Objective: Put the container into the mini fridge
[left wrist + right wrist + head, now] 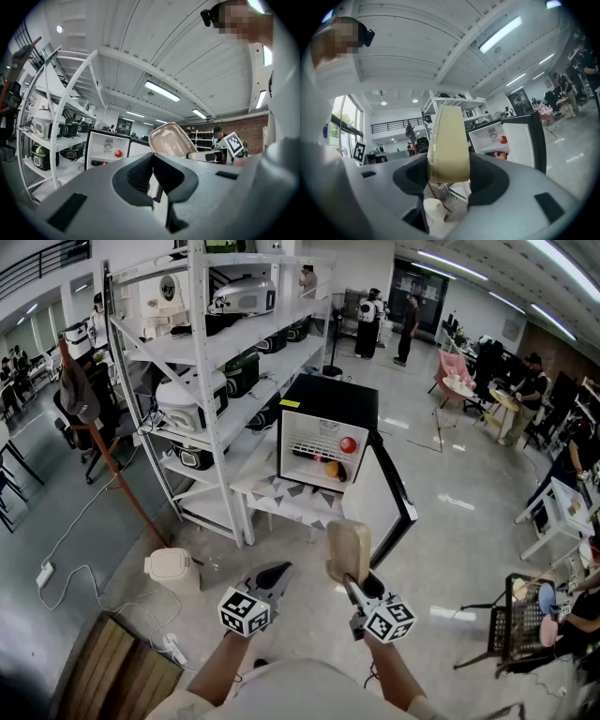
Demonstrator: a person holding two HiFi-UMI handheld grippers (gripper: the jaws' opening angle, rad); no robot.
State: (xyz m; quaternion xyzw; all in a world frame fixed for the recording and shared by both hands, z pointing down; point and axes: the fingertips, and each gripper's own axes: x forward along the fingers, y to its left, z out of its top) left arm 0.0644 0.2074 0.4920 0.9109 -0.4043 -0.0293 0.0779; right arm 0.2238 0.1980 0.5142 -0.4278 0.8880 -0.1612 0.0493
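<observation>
A beige lidded container (pixel 348 549) stands on edge in my right gripper (pixel 354 585), whose jaws are shut on its lower end. In the right gripper view the container (pixel 447 140) fills the gap of the right gripper (pixel 447 174). My left gripper (pixel 272 574) hangs beside it, shut with nothing in it; in its own view the left gripper (pixel 153 158) has its jaws touching, with the container (pixel 171 139) to the right. The black mini fridge (pixel 328 401) stands ahead on a low white table, its door (pixel 392 498) swung open to the right.
Inside the fridge lie a red fruit (pixel 348 444) and an orange one (pixel 332 468). A tall white rack (pixel 200 352) of appliances stands to the fridge's left. A small cream bin (pixel 172 569), floor cables and a wooden board (pixel 122 673) are at the lower left. A wire cart (pixel 520 617) is at the right.
</observation>
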